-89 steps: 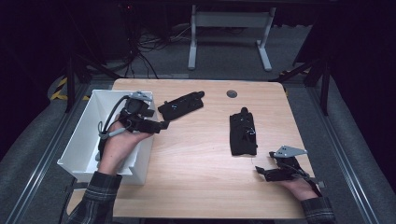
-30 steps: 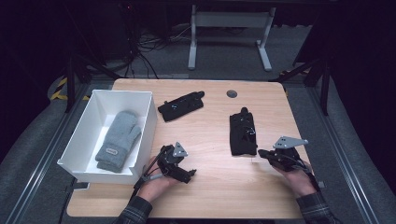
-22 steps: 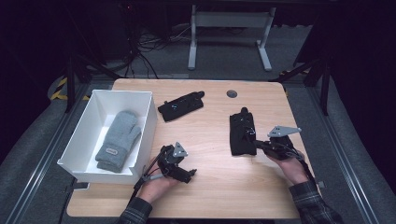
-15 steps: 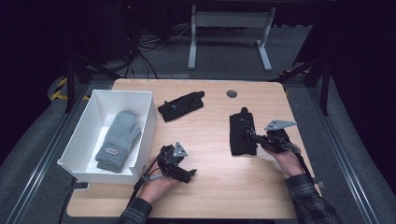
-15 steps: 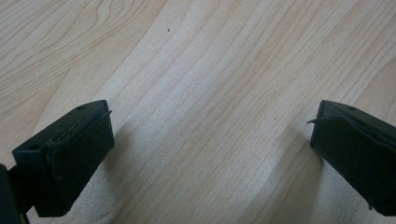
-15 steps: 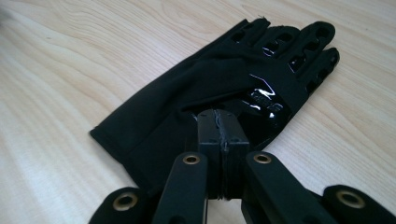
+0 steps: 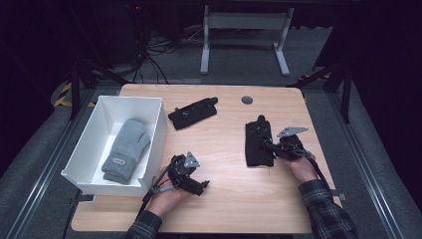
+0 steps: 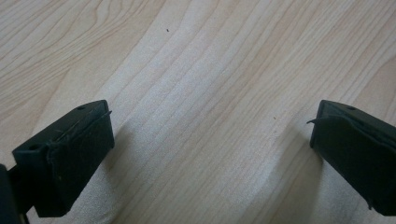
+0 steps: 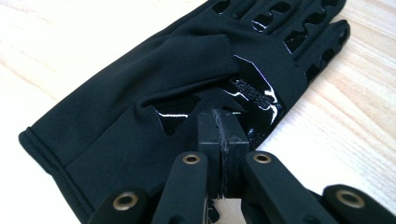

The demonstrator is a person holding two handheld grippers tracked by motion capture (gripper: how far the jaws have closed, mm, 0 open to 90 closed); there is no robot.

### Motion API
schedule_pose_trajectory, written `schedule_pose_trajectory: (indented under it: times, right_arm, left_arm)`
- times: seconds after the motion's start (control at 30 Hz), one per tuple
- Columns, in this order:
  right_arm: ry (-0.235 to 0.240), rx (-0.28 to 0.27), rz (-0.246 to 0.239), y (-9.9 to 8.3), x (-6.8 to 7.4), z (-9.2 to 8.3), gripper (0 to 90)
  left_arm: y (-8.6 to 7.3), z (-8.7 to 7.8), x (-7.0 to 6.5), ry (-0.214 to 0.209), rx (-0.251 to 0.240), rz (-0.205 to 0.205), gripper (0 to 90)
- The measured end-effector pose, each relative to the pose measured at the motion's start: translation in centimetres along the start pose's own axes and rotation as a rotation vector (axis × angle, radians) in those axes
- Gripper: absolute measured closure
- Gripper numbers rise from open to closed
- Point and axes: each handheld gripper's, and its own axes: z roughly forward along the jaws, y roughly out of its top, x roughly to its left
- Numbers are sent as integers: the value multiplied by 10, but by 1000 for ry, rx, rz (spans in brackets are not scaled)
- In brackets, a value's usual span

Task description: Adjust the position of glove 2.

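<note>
High view and the two gripper views of a wooden table (image 7: 224,209); places are given relative to the white box (image 7: 157,127) at its left edge. The right gripper (image 7: 271,148), far to the right of the box, has its jaws clenched together with nothing between them; in the right gripper view its tips (image 9: 222,126) sit at the edge of a black glove (image 9: 154,112), just over its glossy printed patch. That patch carries a small logo whose letters are too blurred to read. This glove (image 7: 258,144) lies flat on the table, fingers pointing away from the person. The left gripper (image 7: 199,186) rests just off the box's near right corner, jaws released and wide apart over bare wood (image 8: 210,116). A second black glove (image 7: 193,112) lies just right of the box's far corner. Inside the box lies a grey mitten (image 7: 125,148) bearing a small sewn label, unreadable.
</note>
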Motion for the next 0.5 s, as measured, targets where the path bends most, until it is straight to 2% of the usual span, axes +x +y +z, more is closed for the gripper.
schedule_pose_trajectory:
  times: [0.5]
  right_arm:
    - [51,25,-38,-16,20,-18,900]
  left_arm:
    - [0,0,0,2,0,1,1]
